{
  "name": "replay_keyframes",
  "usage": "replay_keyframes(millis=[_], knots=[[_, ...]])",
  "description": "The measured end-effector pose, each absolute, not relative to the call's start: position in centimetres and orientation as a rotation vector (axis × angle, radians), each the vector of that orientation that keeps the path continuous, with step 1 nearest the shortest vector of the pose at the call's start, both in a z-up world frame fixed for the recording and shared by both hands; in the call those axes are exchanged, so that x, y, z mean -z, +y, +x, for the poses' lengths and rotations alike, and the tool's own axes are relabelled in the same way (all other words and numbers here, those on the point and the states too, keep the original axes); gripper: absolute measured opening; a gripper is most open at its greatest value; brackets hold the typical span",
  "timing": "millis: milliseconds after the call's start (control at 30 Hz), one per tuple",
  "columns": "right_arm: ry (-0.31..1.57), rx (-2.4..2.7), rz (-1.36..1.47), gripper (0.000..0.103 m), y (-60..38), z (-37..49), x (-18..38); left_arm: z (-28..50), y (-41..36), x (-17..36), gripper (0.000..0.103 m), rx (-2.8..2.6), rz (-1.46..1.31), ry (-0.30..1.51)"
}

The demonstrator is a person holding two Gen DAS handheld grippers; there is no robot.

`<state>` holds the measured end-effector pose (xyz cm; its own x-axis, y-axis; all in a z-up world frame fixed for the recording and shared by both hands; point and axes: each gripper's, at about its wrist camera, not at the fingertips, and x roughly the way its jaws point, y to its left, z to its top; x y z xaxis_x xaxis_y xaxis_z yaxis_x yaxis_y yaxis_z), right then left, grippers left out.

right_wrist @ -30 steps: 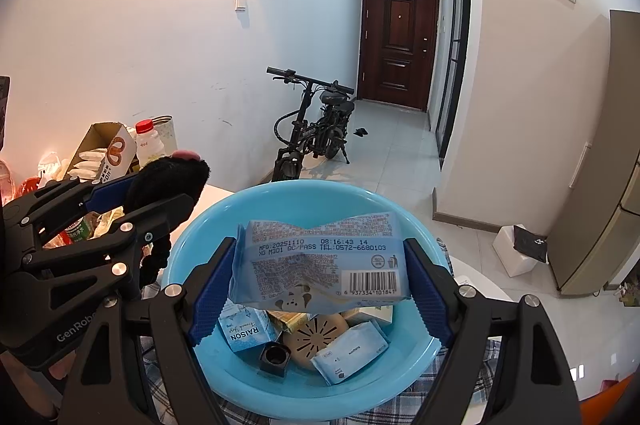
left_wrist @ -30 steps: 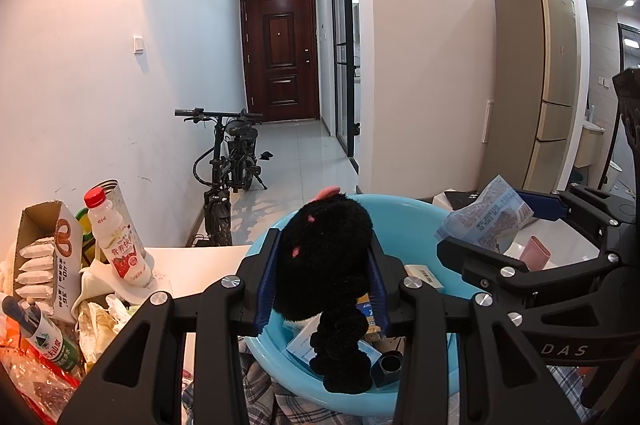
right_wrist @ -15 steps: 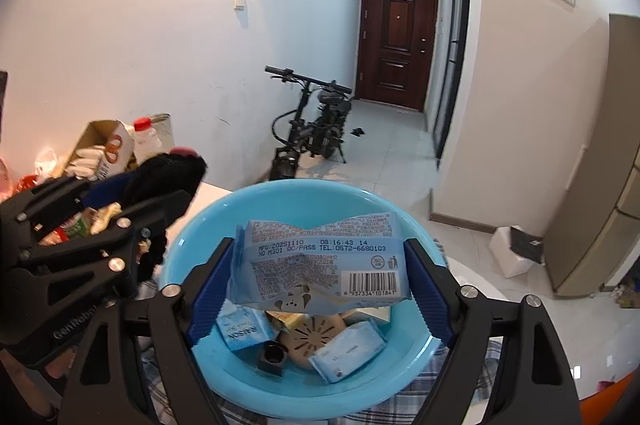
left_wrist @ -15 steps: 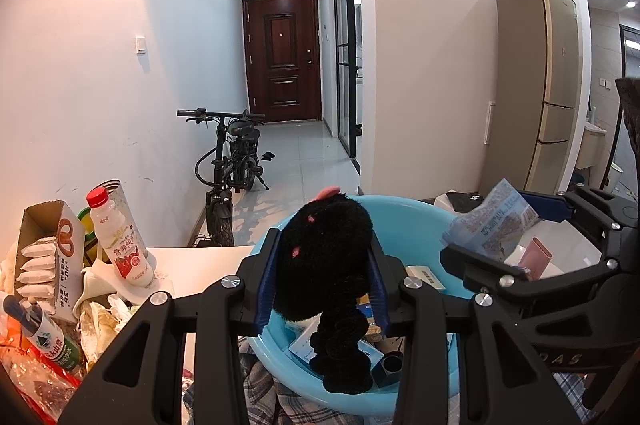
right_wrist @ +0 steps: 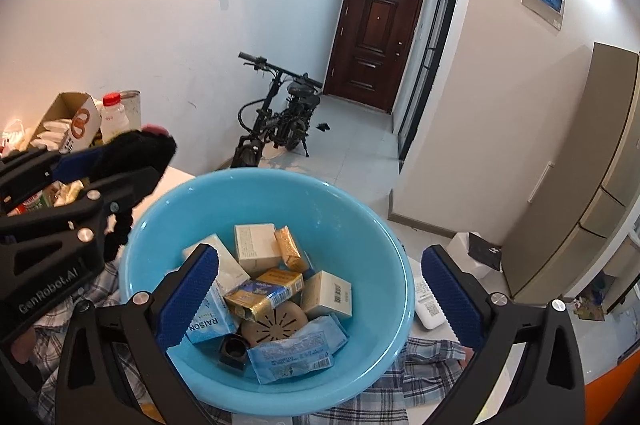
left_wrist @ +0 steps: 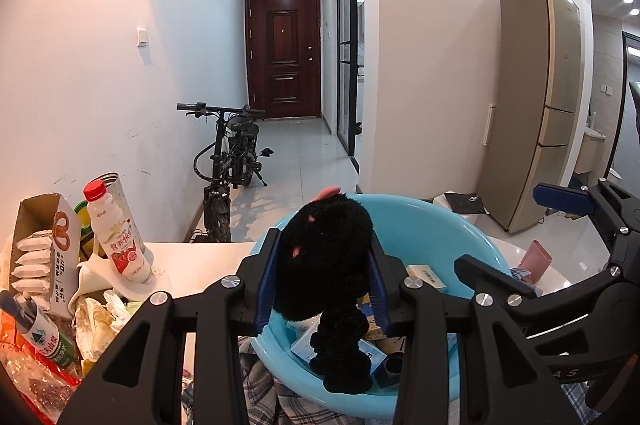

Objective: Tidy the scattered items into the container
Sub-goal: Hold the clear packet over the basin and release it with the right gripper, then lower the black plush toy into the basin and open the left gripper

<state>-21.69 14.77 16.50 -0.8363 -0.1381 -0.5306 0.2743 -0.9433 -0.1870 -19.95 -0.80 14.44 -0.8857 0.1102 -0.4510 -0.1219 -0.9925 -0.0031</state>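
My left gripper point(left_wrist: 323, 281) is shut on a black plush toy point(left_wrist: 326, 265) and holds it above the near left rim of the blue basin point(left_wrist: 436, 225). The toy point(right_wrist: 132, 149) also shows at the left of the right wrist view. My right gripper point(right_wrist: 316, 293) is open and empty above the blue basin point(right_wrist: 360, 225). A light blue snack packet point(right_wrist: 296, 349) lies in the basin at the front, among several small boxes and packets, a tan round lid point(right_wrist: 274, 325) and a small black cap point(right_wrist: 232, 349).
A drink bottle with a red cap point(left_wrist: 114, 229), an open cardboard box of white sachets point(left_wrist: 36, 257) and crumpled wrappers stand on the white table at the left. A plaid cloth point(right_wrist: 424, 373) lies under the basin. A white box point(right_wrist: 430, 309) lies right of it.
My right gripper has opened and the light blue snack packet has dropped into the basin. The left gripper still holds the plush toy in much the same place.
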Motion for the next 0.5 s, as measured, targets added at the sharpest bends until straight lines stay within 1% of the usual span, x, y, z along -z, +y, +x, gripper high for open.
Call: replay_keyframes(millis=[100,200,300,400,433,500], knots=[[0.372,2.790,0.733,0.103,14.6,-21.1,-16.8,-19.9,-1.1,-14.6,0.038,-2.948,-0.699,0.030],[0.421,2.747,0.706,0.103,13.8,-20.5,-16.8,-20.1,-1.3,-14.6,0.038,-2.935,-0.705,0.009],[0.530,2.682,0.658,0.103,12.1,-19.9,-16.1,-20.1,-1.1,-14.5,0.038,-2.933,-0.708,0.019],[0.749,2.720,0.437,0.103,10.4,-18.4,-15.4,-20.0,-1.1,-14.6,0.038,-2.931,-0.707,0.009],[0.792,2.749,0.411,0.103,10.1,-18.0,-15.2,-19.9,-1.1,-14.6,0.038,-2.931,-0.704,0.005],[0.782,2.768,0.475,0.103,10.2,-18.3,-15.2,-19.8,-1.2,-14.8,0.039,-2.931,-0.699,-0.006]])
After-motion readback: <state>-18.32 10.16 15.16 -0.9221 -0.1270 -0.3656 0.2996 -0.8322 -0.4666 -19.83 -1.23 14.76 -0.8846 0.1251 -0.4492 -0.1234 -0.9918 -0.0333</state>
